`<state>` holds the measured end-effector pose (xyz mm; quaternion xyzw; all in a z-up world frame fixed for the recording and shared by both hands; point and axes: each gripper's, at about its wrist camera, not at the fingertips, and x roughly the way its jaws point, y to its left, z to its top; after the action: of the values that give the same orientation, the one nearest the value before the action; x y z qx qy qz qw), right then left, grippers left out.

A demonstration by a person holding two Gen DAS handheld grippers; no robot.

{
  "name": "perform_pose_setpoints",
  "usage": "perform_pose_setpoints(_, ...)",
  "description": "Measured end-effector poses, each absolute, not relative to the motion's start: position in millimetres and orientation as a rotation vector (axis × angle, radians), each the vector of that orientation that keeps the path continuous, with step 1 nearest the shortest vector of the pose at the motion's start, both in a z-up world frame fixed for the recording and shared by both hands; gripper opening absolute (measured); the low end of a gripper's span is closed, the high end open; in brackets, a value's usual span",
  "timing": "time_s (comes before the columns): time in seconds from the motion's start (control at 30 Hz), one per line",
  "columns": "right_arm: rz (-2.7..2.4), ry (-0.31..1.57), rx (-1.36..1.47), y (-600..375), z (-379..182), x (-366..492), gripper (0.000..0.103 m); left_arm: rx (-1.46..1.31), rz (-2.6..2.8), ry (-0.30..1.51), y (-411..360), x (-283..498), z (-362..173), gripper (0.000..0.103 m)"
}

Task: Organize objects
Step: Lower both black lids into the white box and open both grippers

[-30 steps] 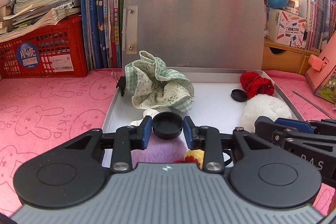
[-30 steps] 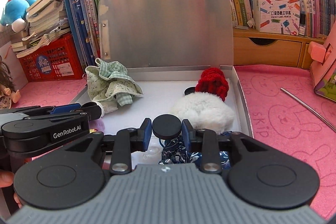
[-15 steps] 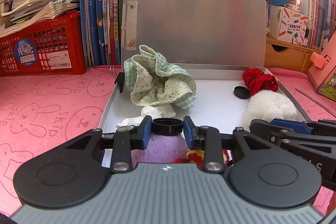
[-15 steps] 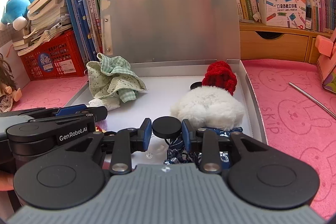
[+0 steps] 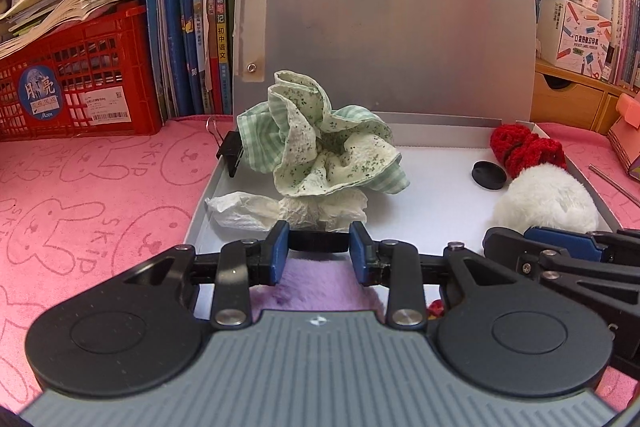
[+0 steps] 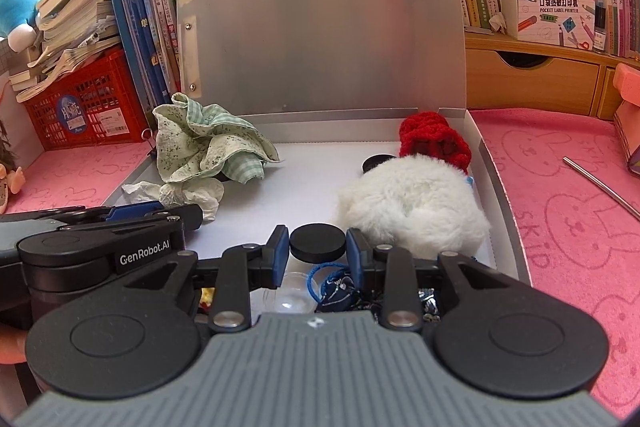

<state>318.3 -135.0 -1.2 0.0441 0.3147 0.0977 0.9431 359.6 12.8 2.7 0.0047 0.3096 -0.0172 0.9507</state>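
Note:
A flat silver box [image 5: 424,187] lies open on the pink mat, its lid [image 5: 384,23] upright at the back. My left gripper [image 5: 318,242] is shut on a black round cap [image 5: 318,241], seen edge-on over a purple plush [image 5: 320,287] at the box's near edge. My right gripper [image 6: 318,243] is shut on a black disc [image 6: 318,242] beside a white fluffy ball [image 6: 412,203]. Inside lie a green checked cloth [image 5: 316,143], crumpled tissue [image 5: 280,211], a red knitted piece [image 5: 524,147] and another black cap [image 5: 489,175]. The right gripper's body shows at the left view's right edge.
A red crate [image 5: 76,83] with stacked papers and upright books [image 5: 192,7] line the back left. A wooden drawer unit [image 6: 532,83] stands back right. A metal rod [image 6: 600,187] lies on the mat at right. A binder clip [image 5: 228,147] sits at the box's left corner.
Both grippers have moved forward and down toward the box with their black pieces still held. The left cap now shows edge-on instead of from above.

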Motion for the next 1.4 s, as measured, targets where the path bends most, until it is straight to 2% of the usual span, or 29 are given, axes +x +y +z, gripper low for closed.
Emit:
perform_pose_setpoints(0.23,0.194,0.625,0.1,-130,6,327,0.036,0.007,-0.038,0.602,10,377,13,0.038)
perform_pose_setpoints(0.73,0.183,0.65,0.117,-130,-6,332,0.036,0.014,-0.038,0.638,12,377,-5,0.038)
perform_pose_setpoints(0.87,0.183,0.648,0.12,-131,-6,332,0.04,0.013,-0.043,0.643,13,376,-4,0.039)
perform_pose_setpoints(0.93,0.178,0.645,0.128,-132,-5,331,0.048,0.016,-0.036,0.646,12,375,-3,0.043)
perform_pose_setpoints(0.97,0.176,0.641,0.132,-132,-4,330,0.054,0.019,-0.03,0.644,12,374,-2,0.051)
perform_pose_setpoints(1.0,0.178,0.635,0.137,-133,-3,329,0.054,0.022,-0.027,0.641,12,373,-2,0.057)
perform_pose_setpoints(1.2,0.17,0.609,0.13,-135,5,321,0.059,0.017,-0.023,0.633,12,366,6,0.072)
perform_pose_setpoints(1.33,0.159,0.585,0.119,-138,12,313,0.066,0.017,-0.034,0.62,10,359,14,0.077)
perform_pose_setpoints(1.4,0.158,0.575,0.12,-141,16,309,0.068,-0.003,-0.051,0.614,12,355,18,0.083)
